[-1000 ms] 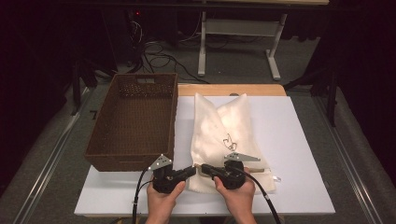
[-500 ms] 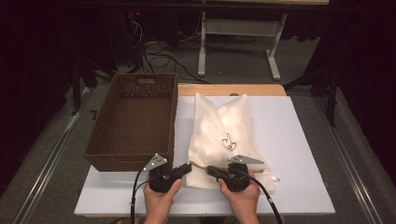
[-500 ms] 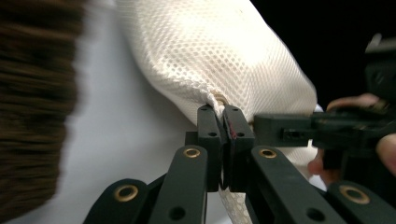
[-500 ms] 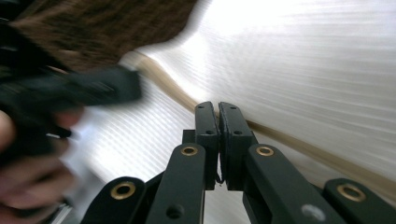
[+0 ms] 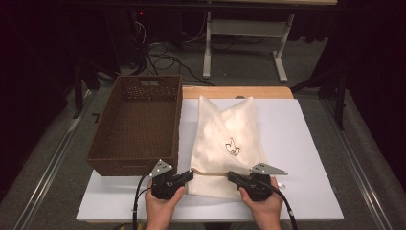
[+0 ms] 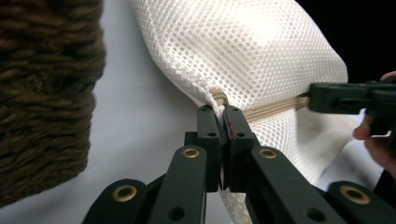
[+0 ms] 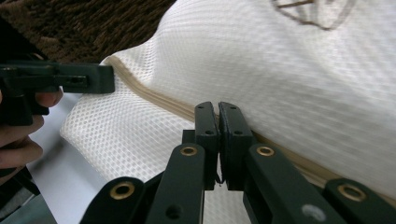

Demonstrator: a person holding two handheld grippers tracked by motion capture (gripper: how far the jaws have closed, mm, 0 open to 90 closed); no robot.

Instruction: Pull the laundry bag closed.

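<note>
A white mesh bag lies flat on the tabletop, just beside a wicker basket. Near the bag's front edge runs a beige zip band. The left gripper is clenched on the band's left end, the right gripper is clamped on it farther along, and the band is stretched between them.

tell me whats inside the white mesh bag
The white mesh bag bulges with pale, soft-looking contents, but the mesh blurs them, so what they are cannot be told.
</note>
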